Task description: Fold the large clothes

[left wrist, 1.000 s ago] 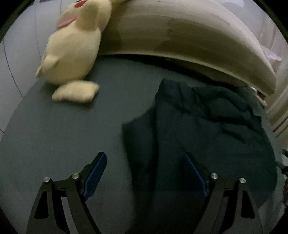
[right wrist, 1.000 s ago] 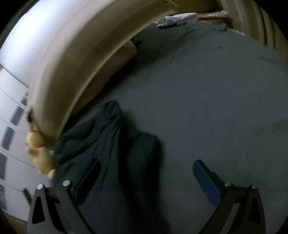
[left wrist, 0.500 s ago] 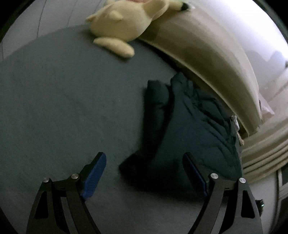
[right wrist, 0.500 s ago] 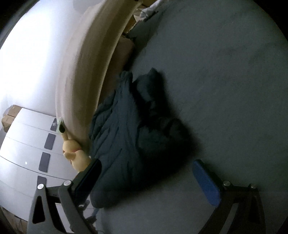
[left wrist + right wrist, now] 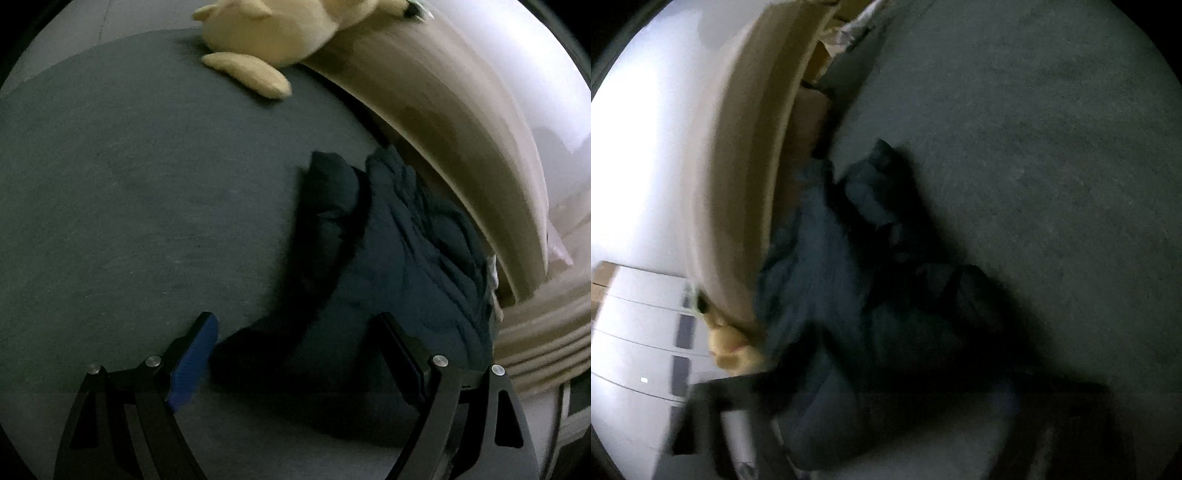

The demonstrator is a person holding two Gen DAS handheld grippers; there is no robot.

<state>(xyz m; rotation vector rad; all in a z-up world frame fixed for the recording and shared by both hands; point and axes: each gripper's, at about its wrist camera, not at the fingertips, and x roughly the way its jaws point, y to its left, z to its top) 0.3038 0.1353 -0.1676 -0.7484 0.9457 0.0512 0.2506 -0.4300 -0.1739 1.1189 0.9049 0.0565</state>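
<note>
Both your hand-held grippers have dropped toward the dark garment [image 5: 388, 266] crumpled against the headboard [image 5: 461, 147]. The left hand-held gripper [image 5: 295, 354] has just been closing, jaws apart around a corner; the right hand-held gripper [image 5: 886, 406] too, though its grip is lost in blur. Pickup starts.

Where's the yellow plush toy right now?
In the left wrist view the yellow plush toy lies at the top, on the grey bed surface against the curved wooden headboard, apart from the dark garment lower right.
</note>
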